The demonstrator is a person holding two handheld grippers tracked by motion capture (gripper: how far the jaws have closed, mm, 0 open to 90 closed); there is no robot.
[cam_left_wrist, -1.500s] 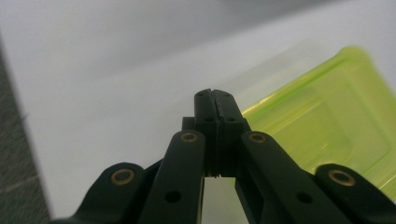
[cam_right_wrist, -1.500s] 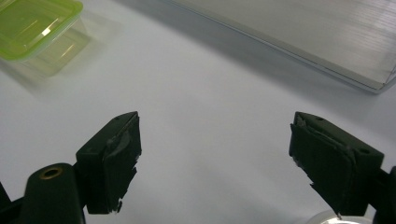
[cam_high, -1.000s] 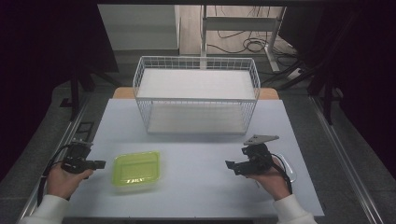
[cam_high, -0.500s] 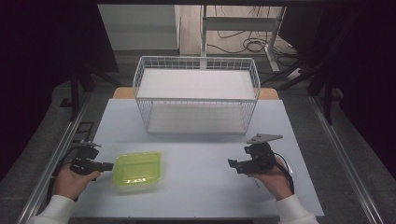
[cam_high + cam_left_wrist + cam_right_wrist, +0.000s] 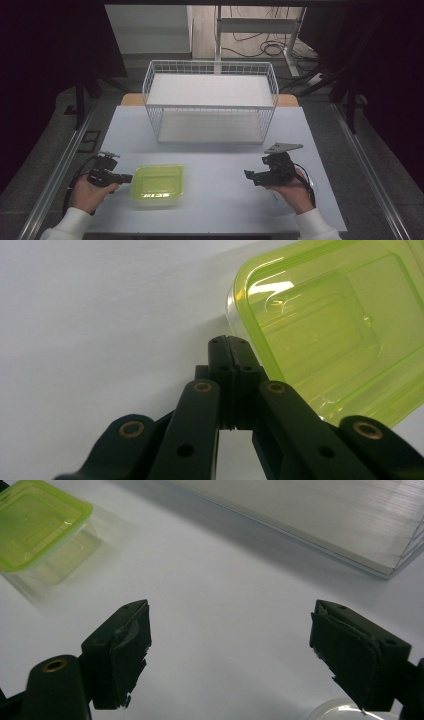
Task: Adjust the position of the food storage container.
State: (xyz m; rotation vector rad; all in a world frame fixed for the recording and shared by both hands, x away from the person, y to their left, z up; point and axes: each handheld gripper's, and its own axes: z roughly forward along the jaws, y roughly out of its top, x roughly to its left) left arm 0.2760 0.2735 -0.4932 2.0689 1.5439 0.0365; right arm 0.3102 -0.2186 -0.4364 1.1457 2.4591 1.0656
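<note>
High view: from above, facing forward and down on the pale grey table (image 5: 220, 200).
Left gripper view: very near the translucent lime-green plastic container (image 5: 340, 335).
Right gripper view: farther, facing the same container (image 5: 37, 522).

Left gripper (image 5: 126, 178): being held against the green container (image 5: 157, 185).
Right gripper (image 5: 248, 175): being held well apart from it.
Wire basket (image 5: 210, 107): standing behind.
</note>
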